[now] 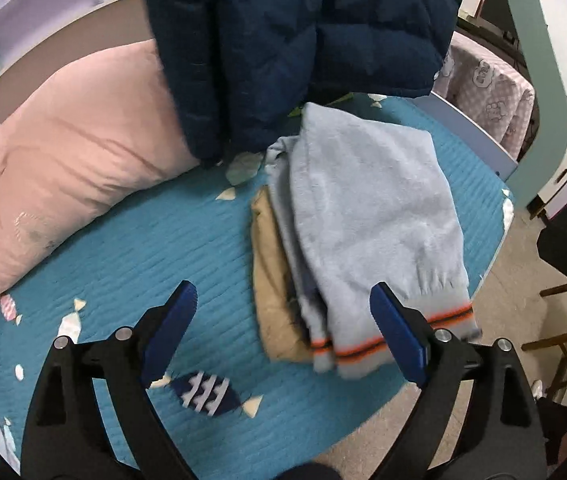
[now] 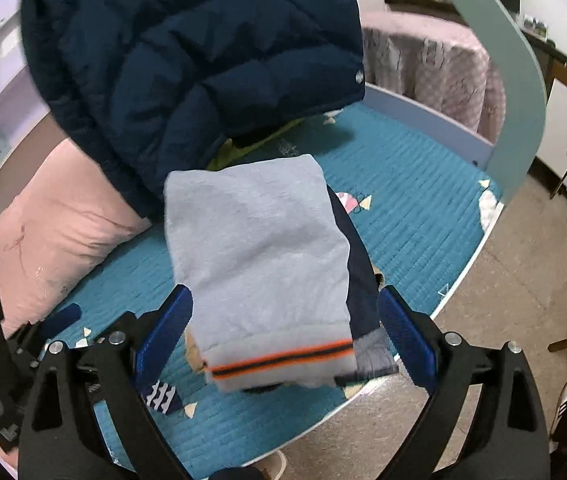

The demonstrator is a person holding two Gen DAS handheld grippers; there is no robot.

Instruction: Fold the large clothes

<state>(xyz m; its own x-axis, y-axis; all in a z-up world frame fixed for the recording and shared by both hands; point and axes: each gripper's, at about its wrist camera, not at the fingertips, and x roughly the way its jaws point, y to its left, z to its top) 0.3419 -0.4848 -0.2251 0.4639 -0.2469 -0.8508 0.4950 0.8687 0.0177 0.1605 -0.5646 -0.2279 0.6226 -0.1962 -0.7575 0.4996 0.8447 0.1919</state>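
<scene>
Since the folded light-blue sweater (image 2: 257,256) already tops a neat stack near the bed's (image 2: 415,184) front edge, both the left hand-held gripper (image 1: 283,328) and right hand-held gripper (image 2: 285,330) hover spread and empty, probably because the navy puffer jacket (image 1: 295,40) behind awaits folding.

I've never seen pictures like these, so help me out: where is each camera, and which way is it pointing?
Left wrist: rides the left gripper, looking forward and down at the folded sweater on the bed; its own open fingers show.
Right wrist: rides the right gripper, looking at the same sweater; its open fingers show, plus the left gripper.
Shared: sweater, navy jacket, pink pillow.
</scene>
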